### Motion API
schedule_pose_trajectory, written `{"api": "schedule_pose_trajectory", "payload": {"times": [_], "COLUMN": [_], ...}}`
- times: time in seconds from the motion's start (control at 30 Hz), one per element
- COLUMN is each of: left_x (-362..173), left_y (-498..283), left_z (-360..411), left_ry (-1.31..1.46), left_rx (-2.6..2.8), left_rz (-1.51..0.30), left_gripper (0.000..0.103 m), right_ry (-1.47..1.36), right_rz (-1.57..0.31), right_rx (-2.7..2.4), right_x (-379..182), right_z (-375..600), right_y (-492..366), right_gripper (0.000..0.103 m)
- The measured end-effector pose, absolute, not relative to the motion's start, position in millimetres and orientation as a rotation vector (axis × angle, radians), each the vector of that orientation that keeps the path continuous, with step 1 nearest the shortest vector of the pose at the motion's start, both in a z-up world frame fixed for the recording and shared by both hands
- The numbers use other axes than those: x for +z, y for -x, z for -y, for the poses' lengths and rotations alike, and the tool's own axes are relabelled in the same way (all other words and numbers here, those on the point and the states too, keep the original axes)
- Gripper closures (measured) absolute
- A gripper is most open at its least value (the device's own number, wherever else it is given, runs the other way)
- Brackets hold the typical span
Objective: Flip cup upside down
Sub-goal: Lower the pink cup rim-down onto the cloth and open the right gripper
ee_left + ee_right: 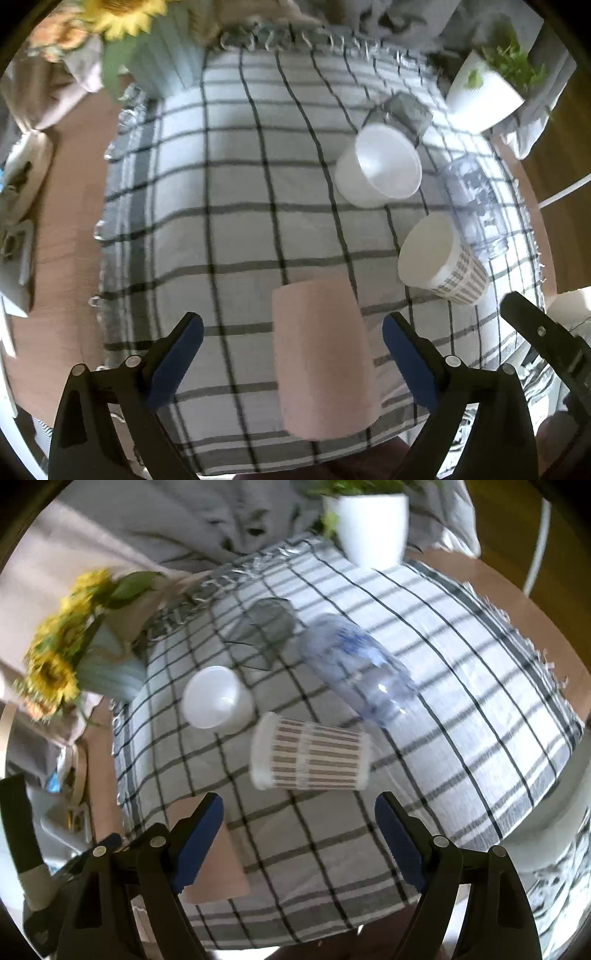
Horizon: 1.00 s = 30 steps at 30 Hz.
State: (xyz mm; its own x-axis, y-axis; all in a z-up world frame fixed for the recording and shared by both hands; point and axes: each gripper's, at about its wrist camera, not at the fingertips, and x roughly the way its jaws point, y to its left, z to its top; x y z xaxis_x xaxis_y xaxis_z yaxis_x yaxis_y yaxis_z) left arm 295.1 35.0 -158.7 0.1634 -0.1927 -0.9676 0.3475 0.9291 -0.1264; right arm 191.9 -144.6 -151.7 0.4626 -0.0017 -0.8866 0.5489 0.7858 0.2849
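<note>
I see first the checked cloth (236, 192), which covers most of the wooden table (62, 229) and has a fringe at the far edge; on it stand or lie all the cups. At the far left corner is a pale vase with sunflowers (155, 55), and at the far right corner a white plant pot (373, 528) with green leaves.

The pink cup (321, 358) is the nearest thing to my left gripper (293, 360); it stands mouth down on the cloth near the front edge, closed base up, long axis upright and leaning a little in the fisheye view. My left fingers (177, 358) are wide apart, one on each side of this cup, and neither pad touches it; they hold nothing.

The clear plastic cup (354, 664) lies on its side, long axis diagonal; just beside it the striped paper cup (314, 757) also lies on its side, mouth toward the left, long axis about level. The white cup (216, 698) stands upright with its mouth open upward, and behind it is a dark glass (269, 622), blurred.

My right gripper (299, 840) is also wide open and empty, above the cloth in front of the striped cup.
</note>
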Motion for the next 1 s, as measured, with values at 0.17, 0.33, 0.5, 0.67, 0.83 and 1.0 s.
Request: {"api": "schedule_pose_trajectory", "payload": {"times": [0.17, 0.33, 0.5, 0.67, 0.83, 1.0], "left_x": [-177, -193, -201, -198, -185, -164], "left_y": [-303, -309, -312, -311, -312, -316], "left_z": [-18, -7, -5, -8, -16, -22], "left_ry": [-0.154, -0.171, -0.166, -0.16, -0.151, -0.128], "left_rx": [-0.382, -0.376, -0.375, -0.363, -0.354, -0.344], "left_rz": [-1.407, -1.465, -1.502, -1.492, -1.456, -1.394], "left_gripper": [0.011, 0.019, 0.036, 0.04, 0.04, 0.04], "right_ry": [-0.654, -0.671, -0.672, -0.66, -0.653, -0.637], "right_rz": [-1.062, -1.072, -1.094, -1.103, -1.097, -1.065], "right_rx": [-0.389, -0.382, -0.363, -0.352, -0.337, -0.32], "right_x": [-163, -170, -177, -179, -175, -162], "right_z": [165, 174, 177, 177, 175, 173], "right_y": [-188, -192, -198, -201, -202, -203], "right_gripper": [0.019, 0.019, 0.019, 0.019, 0.019, 0.019]}}
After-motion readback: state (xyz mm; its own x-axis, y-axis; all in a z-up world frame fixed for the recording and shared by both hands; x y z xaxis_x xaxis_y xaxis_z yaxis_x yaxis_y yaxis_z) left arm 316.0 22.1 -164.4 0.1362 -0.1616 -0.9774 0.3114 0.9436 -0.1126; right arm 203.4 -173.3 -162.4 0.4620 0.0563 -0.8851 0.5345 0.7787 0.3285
